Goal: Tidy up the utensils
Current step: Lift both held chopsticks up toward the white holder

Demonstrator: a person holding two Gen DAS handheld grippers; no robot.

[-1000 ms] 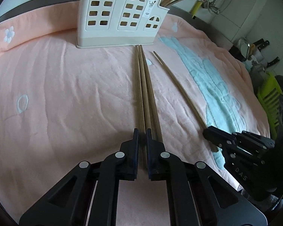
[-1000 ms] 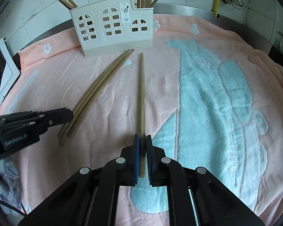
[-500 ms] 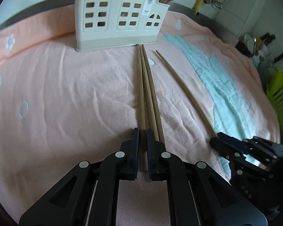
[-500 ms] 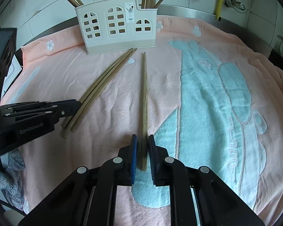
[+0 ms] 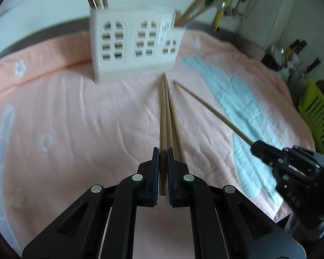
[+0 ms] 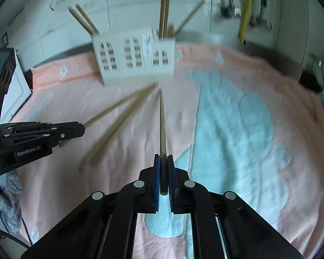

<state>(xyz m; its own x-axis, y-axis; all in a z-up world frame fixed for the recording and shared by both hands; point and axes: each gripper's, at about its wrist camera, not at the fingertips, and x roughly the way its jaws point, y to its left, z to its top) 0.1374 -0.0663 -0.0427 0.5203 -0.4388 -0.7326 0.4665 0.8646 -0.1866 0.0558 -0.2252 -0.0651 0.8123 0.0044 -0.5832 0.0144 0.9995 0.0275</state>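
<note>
My left gripper [image 5: 163, 151] is shut on one wooden chopstick [image 5: 162, 116] that points toward the white utensil holder [image 5: 136, 47]. Two more chopsticks [image 5: 174, 120] lie on the towel just to its right. My right gripper [image 6: 163, 157] is shut on a single chopstick [image 6: 162, 118], also pointing at the holder [image 6: 136, 58]. In the right wrist view the left gripper [image 6: 54, 129] is at the left with its chopstick raised, and the two loose chopsticks [image 6: 118, 129] lie beside it. Several chopsticks stand in the holder.
A pink towel [image 5: 75, 118] with a light blue figure [image 6: 237, 129] covers the counter. A green rack [image 5: 317, 112] and knives are at the far right. A tiled wall and yellow pipe [image 6: 245, 10] stand behind the holder. A white appliance [image 6: 13, 90] is at the left.
Both grippers have lifted and tilted up with their chopsticks, so the holder sits lower in both views. The left chopstick has separated from the two beside it.
</note>
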